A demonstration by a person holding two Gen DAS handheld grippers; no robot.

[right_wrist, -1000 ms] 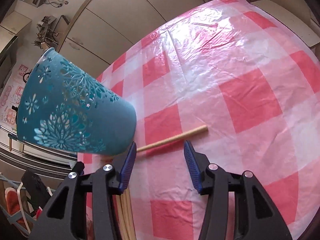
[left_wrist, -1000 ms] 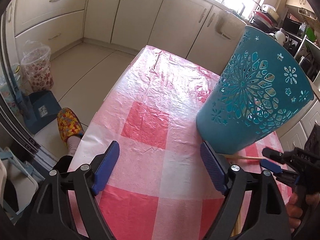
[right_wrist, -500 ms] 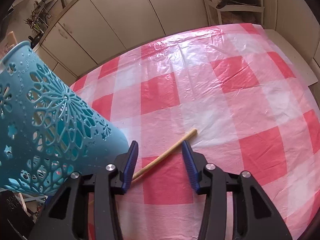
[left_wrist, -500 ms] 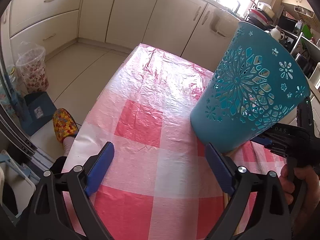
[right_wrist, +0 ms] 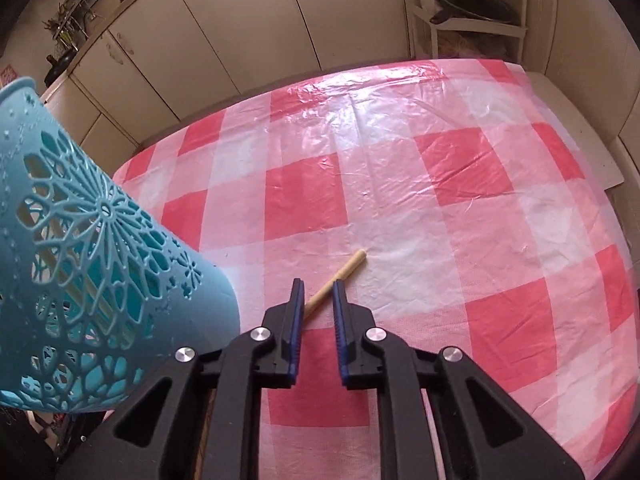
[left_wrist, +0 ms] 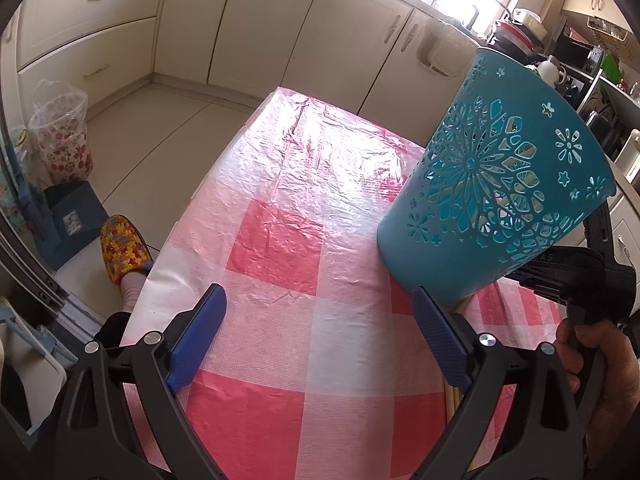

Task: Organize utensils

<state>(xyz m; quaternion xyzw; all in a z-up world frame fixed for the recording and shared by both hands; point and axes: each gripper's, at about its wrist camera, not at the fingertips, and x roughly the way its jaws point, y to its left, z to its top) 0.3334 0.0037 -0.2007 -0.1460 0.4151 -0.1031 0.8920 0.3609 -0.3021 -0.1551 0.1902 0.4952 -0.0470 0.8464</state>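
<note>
Both grippers are black plastic frames with silver screws and ribbed blue pads (left_wrist: 196, 336). A floral yellow slipper (left_wrist: 124, 246) covers one foot.

Teal holder (right_wrist: 80, 280): left + bottom cut by frame edge in right wrist view; base contact w/ tablecloth (right_wrist: 400, 220) hidden. Wooden stick (right_wrist: 344, 276): near end hidden behind right gripper (right_wrist: 316, 300) fingers; can't tell if pads touch it. Left wrist view: right gripper mostly behind holder; more sticks (left_wrist: 452, 396) by left gripper (left_wrist: 320, 336), mostly hidden. Counter clutter too small to ID.
</note>
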